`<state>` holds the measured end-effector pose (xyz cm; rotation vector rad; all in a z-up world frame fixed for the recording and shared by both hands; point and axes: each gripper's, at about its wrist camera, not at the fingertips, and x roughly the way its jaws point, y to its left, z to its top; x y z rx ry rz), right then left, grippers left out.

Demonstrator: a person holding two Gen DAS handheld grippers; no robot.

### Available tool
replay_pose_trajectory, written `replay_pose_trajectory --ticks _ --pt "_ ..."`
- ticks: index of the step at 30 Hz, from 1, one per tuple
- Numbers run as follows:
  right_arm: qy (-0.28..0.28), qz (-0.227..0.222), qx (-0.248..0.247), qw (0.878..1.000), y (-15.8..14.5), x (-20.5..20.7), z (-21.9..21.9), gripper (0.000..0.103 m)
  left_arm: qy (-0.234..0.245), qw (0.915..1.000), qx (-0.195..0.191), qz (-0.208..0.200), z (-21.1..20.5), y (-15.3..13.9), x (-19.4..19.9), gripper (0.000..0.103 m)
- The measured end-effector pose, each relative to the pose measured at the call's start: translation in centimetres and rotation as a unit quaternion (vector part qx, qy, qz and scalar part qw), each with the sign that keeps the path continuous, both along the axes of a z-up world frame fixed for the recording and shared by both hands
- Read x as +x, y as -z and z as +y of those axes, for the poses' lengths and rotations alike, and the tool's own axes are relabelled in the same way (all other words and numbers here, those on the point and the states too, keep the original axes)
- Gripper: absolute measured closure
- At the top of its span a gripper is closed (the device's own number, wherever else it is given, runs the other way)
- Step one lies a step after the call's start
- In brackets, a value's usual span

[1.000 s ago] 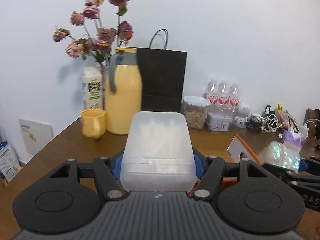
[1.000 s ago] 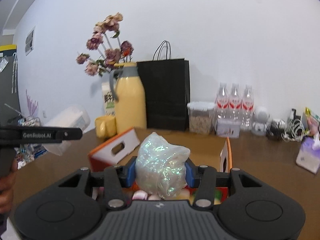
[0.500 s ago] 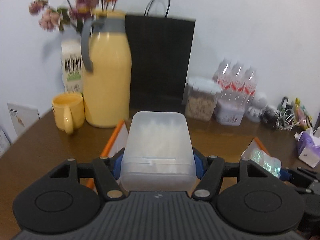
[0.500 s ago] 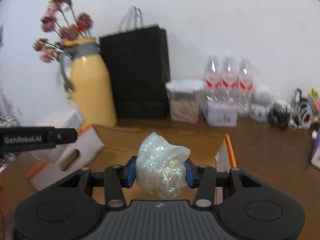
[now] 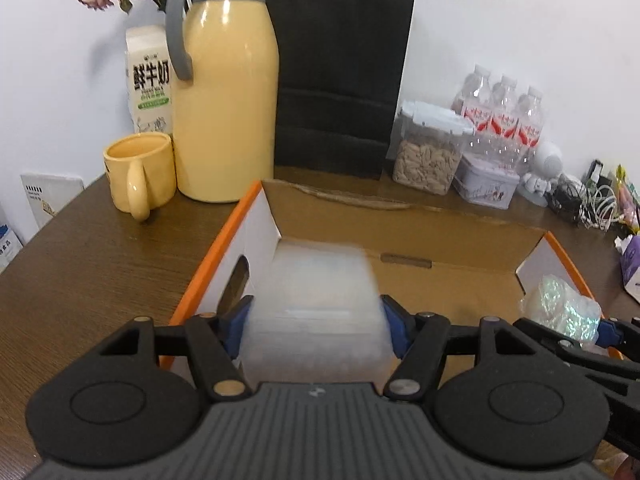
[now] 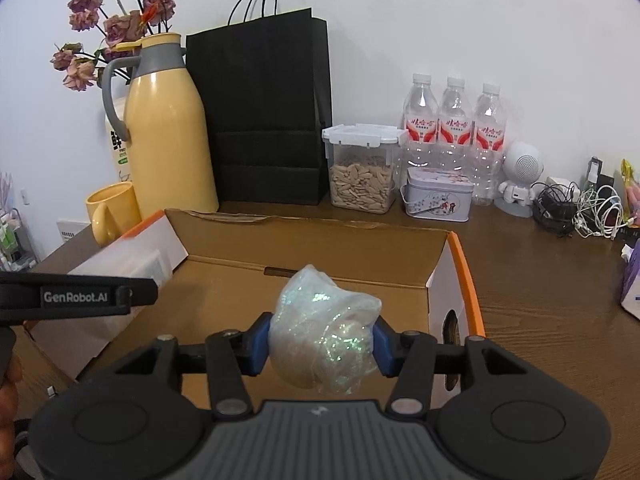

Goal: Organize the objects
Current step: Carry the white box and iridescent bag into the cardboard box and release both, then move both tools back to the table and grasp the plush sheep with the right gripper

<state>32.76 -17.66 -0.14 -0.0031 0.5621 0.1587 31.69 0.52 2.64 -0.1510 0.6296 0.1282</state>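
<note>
Both grippers hang over the open cardboard box [image 6: 320, 276], evidently to drop their loads inside. The left gripper [image 5: 316, 320] has its fingers around a frosted plastic container [image 5: 316, 300]. The right gripper [image 6: 320, 346] has just been easing its fingers apart, the iridescent wrapped bundle [image 6: 324, 336] between them, its pads touching it.

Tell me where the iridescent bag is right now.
In the right wrist view the iridescent bag sits between the right gripper's blue pads, low over the open cardboard box, near its right wall.

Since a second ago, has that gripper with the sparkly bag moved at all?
Yes. The right gripper with the iridescent bag moved forward and down over the cardboard box; the black paper bag looms nearer. Its jaws have just been opening.
</note>
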Motion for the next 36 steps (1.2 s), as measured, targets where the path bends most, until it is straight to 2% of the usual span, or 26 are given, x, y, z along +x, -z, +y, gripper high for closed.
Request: replay_pose_trajectory --ticks 2,5,7,12,22,30,36 --pt "-0.001 -0.004 0.000 1.000 -0.2 -0.2 -0.1 0.045 -0.002 0.9999 -0.001 -0.015 0.0 -0.4 -0.5 0.016" --pt "0.000 -0.006 0.000 1.000 -0.3 -0.5 -0.2 0.034 -0.003 0.9993 0.010 -0.035 -0.2 -1.1 -1.1 0.008" --pt "0.002 -0.011 0.000 1.000 -0.5 -0.8 -0.3 0.022 -0.004 0.9987 0.015 -0.048 -0.4 -1.4 -1.5 0.000" --pt "0.004 -0.018 0.004 1.000 -0.8 -1.2 -0.5 0.001 -0.004 0.9974 0.021 -0.069 -0.6 -2.0 -2.3 0.000" --pt "0.005 -0.037 0.004 0.999 -1.9 -2.5 -0.8 0.000 0.005 0.9955 0.026 -0.091 -1.0 -3.2 -3.7 0.000" --pt "0.007 -0.080 -0.001 0.997 -4.3 -6.2 -0.9 0.000 0.025 0.9928 0.023 -0.114 -1.1 -5.0 -7.1 0.000" --pt "0.005 -0.085 -0.001 0.996 -4.8 -9.7 -1.2 0.000 0.025 0.9926 0.021 -0.117 -0.3 -5.7 -10.2 0.000"
